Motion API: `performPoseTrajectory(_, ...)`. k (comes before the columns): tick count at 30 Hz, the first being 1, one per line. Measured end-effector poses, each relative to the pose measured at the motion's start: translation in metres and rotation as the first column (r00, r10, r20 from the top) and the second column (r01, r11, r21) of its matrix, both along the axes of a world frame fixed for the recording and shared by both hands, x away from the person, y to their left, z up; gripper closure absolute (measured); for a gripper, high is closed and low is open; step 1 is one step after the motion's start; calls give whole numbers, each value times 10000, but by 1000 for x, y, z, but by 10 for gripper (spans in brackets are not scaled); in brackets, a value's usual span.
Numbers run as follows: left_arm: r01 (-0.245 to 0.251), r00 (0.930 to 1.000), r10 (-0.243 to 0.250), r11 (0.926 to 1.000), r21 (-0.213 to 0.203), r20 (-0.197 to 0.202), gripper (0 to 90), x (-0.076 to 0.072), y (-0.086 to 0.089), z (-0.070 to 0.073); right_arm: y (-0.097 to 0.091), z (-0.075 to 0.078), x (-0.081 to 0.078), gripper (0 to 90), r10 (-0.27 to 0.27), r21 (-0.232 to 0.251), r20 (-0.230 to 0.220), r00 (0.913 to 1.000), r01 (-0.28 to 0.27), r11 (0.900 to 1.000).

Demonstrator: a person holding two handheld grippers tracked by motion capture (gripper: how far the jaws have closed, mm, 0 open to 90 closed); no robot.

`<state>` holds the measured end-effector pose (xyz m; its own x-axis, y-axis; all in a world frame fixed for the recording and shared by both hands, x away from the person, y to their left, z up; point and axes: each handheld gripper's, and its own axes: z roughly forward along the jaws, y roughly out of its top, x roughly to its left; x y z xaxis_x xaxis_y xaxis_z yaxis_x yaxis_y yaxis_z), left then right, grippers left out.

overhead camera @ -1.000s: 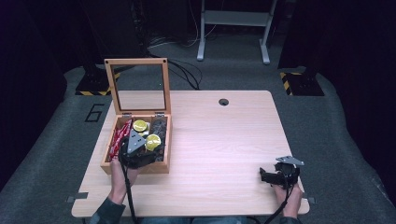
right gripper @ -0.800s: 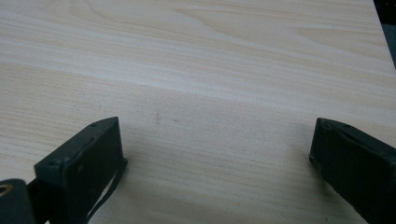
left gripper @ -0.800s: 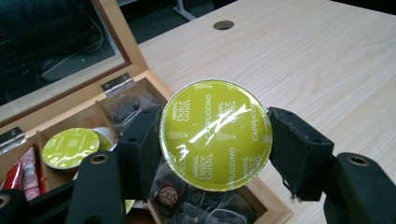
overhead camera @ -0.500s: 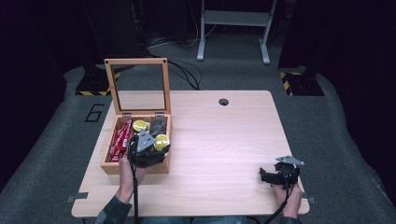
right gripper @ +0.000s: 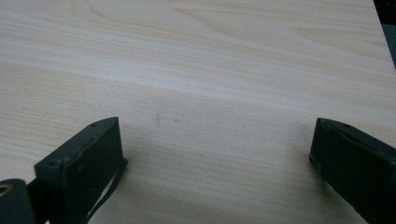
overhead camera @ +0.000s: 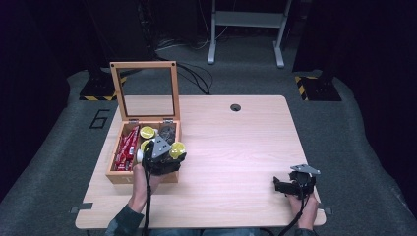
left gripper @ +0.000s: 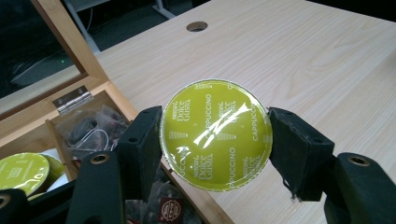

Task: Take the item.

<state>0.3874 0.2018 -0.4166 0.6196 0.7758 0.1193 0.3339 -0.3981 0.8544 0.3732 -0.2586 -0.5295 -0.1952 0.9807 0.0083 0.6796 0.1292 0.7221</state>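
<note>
At the near right edge of the table (overhead camera: 236, 142), the right gripper (right gripper: 215, 154) rests low over bare wood; its jaws stand wide apart with nothing between them, as the right gripper view shows. In the high view this tool (overhead camera: 294, 184) sits close to the near right corner, held by a hand coming in from the bottom.

Near left: the left gripper (left gripper: 215, 140) is clamped on a green coffee capsule (left gripper: 215, 134), one jaw pressing each side of the round foil lid. Lid print reads "Dolce Gusto Cappuccino"; the lid faces the camera. In the high view the left gripper (overhead camera: 162, 155) sits above the near right corner of the wooden box (overhead camera: 142, 178), and the held capsule (overhead camera: 177, 149) shows at the box's right rim, lifted clear of the contents and not touching the table.

Inside the box, left compartment: red packets (overhead camera: 127, 145) lying lengthwise. Middle: another green capsule (overhead camera: 147, 132) towards the far side. Far right compartment: dark wrapped sachets (overhead camera: 167, 132), also seen in the left gripper view (left gripper: 91, 128) just behind the left jaw.

Farther back: box lid (overhead camera: 143, 89) standing upright and open on its hinges, a wooden frame with a clear pane. Beyond mid-table, a round cable hole (overhead camera: 235, 107) near the far edge.
</note>
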Motion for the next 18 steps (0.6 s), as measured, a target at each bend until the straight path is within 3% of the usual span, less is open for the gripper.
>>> performPoseTrajectory(18,419,9989,-421,9991,-102,-201,379,10,-23,-3,0,0,0,20,3,-4,2,10000,-3,10000)
